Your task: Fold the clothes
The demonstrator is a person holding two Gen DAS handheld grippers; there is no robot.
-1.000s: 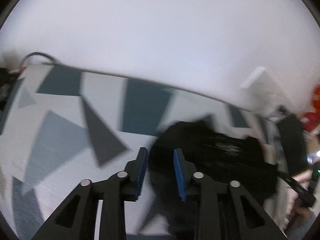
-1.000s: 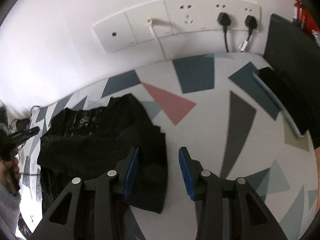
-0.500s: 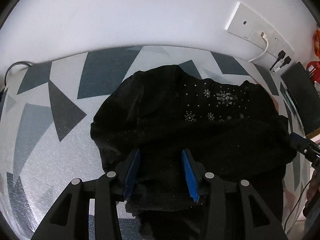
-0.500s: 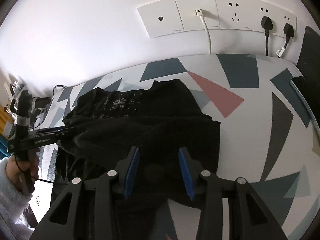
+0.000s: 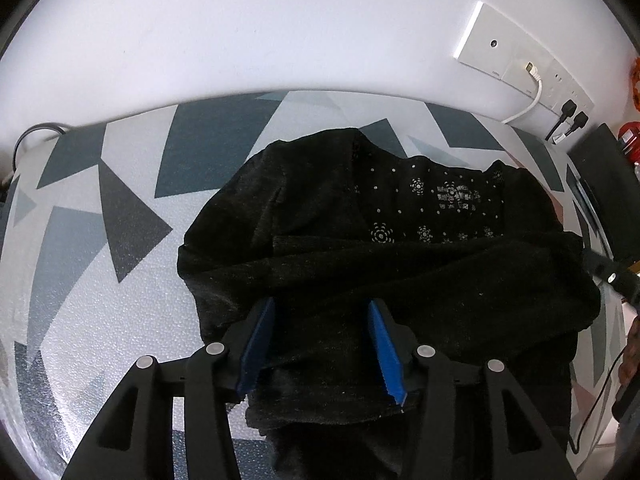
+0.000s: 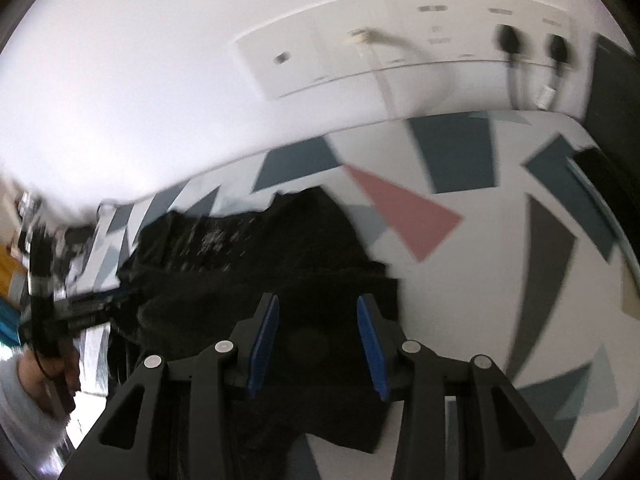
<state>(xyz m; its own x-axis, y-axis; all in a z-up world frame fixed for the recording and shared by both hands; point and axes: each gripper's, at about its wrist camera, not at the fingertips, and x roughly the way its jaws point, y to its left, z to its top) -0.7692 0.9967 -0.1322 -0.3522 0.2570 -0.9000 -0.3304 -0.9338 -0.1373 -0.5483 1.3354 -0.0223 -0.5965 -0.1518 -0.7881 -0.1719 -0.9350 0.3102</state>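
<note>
A black knitted garment (image 5: 400, 248) with small white flower dots lies partly folded on a table covered in a grey, teal and pink triangle pattern (image 5: 100, 280). My left gripper (image 5: 320, 344) is open, its blue pads hovering over the garment's near left edge. My right gripper (image 6: 318, 344) is open over the garment's near right part (image 6: 260, 264); that view is motion-blurred. In the right wrist view the left gripper (image 6: 80, 312) shows at the far left, held in a hand.
A white wall with a socket panel (image 5: 520, 64) and plugged cables (image 6: 512, 52) stands behind the table. A dark flat device (image 5: 604, 184) lies at the table's right end. A cable (image 5: 36, 136) loops at the far left.
The left gripper swung from the bare table onto the garment and opened wider. The right gripper shifted left over the garment and is still moving.
</note>
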